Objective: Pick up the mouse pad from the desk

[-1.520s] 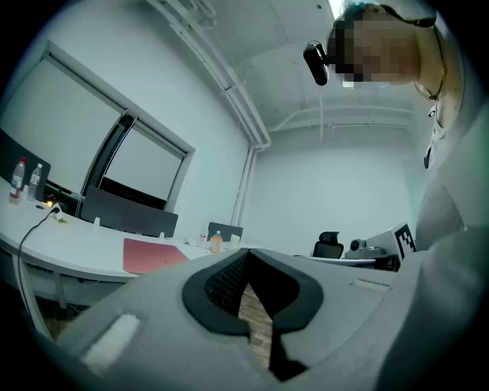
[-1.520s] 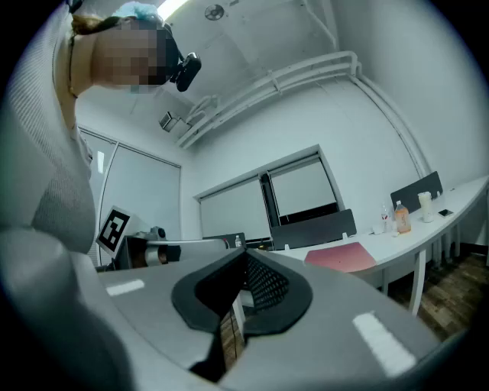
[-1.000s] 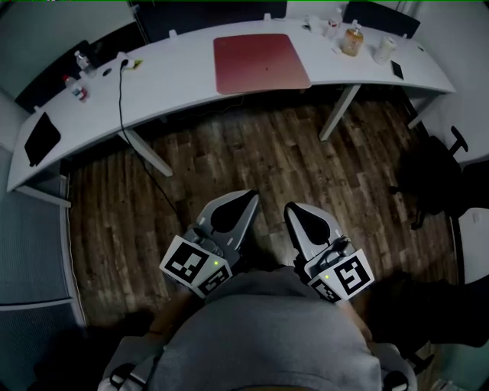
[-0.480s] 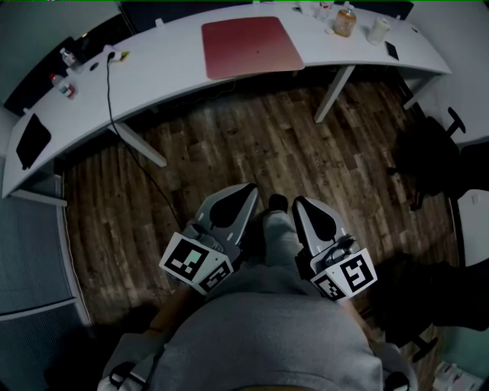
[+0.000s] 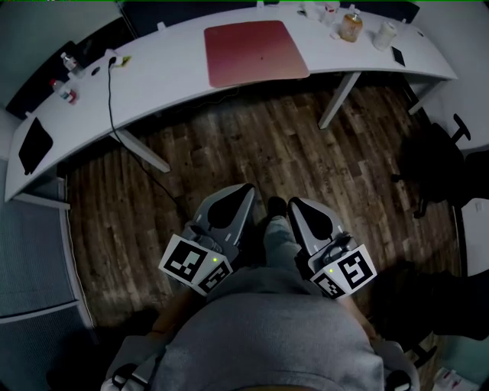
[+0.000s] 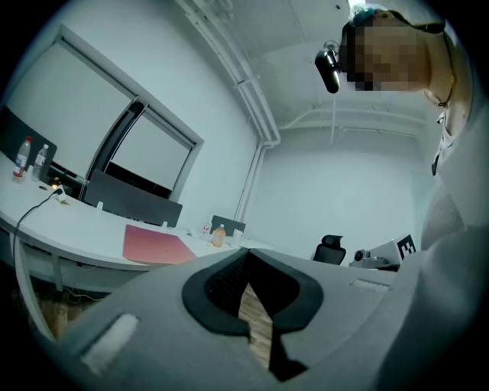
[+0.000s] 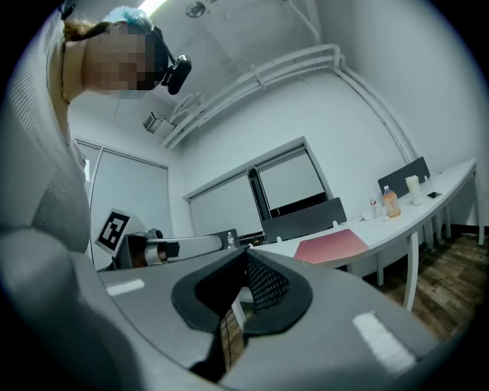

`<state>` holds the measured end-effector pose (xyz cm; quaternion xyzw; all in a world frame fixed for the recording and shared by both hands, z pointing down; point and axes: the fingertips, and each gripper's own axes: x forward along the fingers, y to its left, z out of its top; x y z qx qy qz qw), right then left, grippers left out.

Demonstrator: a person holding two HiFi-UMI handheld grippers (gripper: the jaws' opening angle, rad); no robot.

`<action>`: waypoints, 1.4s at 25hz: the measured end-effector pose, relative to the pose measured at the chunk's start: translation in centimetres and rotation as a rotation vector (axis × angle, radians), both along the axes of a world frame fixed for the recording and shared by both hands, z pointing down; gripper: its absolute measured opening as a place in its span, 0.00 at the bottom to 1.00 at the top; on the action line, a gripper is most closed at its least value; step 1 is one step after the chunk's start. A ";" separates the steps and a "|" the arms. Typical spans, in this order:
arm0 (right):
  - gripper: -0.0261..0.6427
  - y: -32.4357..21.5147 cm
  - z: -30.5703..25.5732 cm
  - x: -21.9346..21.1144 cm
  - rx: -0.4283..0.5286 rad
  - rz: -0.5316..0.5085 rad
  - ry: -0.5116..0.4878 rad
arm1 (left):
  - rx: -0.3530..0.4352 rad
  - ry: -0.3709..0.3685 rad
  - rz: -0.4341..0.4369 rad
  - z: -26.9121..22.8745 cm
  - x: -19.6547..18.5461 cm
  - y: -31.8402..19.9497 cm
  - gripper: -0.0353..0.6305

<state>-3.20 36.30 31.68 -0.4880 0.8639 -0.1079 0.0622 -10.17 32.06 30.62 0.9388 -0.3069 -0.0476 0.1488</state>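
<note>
The mouse pad (image 5: 254, 51) is a flat red-pink rectangle on the long curved white desk (image 5: 168, 76), far ahead of me. It shows too in the left gripper view as the mouse pad (image 6: 157, 246) and in the right gripper view as the mouse pad (image 7: 330, 246). My left gripper (image 5: 243, 191) and right gripper (image 5: 293, 204) are held level close to my body, over the wooden floor, well short of the desk. Both are shut with nothing between the jaws.
A black cable (image 5: 114, 107) hangs from the desk to the floor. Bottles (image 5: 350, 23) and a cup (image 5: 384, 33) stand at the desk's right end, a dark tablet (image 5: 34, 143) at its left. A black chair (image 5: 439, 164) stands at right. Desk legs (image 5: 336, 99) slant down.
The view has shifted so the desk sits a little higher and nearer the top edge. Both grippers stay shut and have dropped slightly; my legs now show between them.
</note>
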 end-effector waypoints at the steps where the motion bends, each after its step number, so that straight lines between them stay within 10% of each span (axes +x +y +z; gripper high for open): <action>1: 0.04 -0.6 0.1 0.2 0.000 -0.006 0.006 | 0.001 0.001 -0.007 0.0 0.1 -0.7 0.05; 35: 0.04 -27.7 -1.3 12.1 -0.007 -0.156 -0.092 | 0.064 -0.045 -0.158 -2.1 11.3 -26.2 0.05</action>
